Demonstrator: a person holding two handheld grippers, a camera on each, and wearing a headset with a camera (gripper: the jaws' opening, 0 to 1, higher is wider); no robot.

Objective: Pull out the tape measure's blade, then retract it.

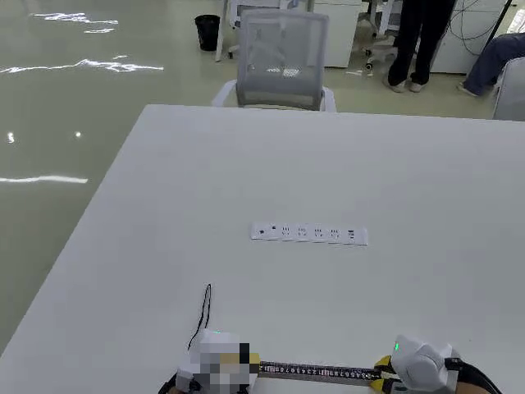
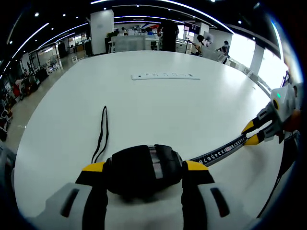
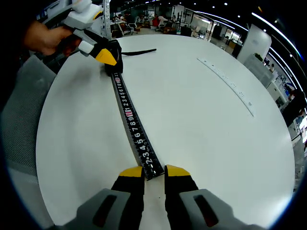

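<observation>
The left hand-held gripper (image 2: 145,166) clamps the tape measure (image 2: 144,176) at the bottom centre of its view. The right hand-held gripper (image 3: 148,173) pinches the blade (image 3: 132,122) by its tip. Pull straight and level, with the case held steady.

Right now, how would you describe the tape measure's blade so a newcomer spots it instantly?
Along the near edge of the white table, look between the two grippers. The blade is the straight dark strip from the black case in the left gripper to the right gripper. Unlike the thin black cord nearby, it carries printed numbers.
</observation>
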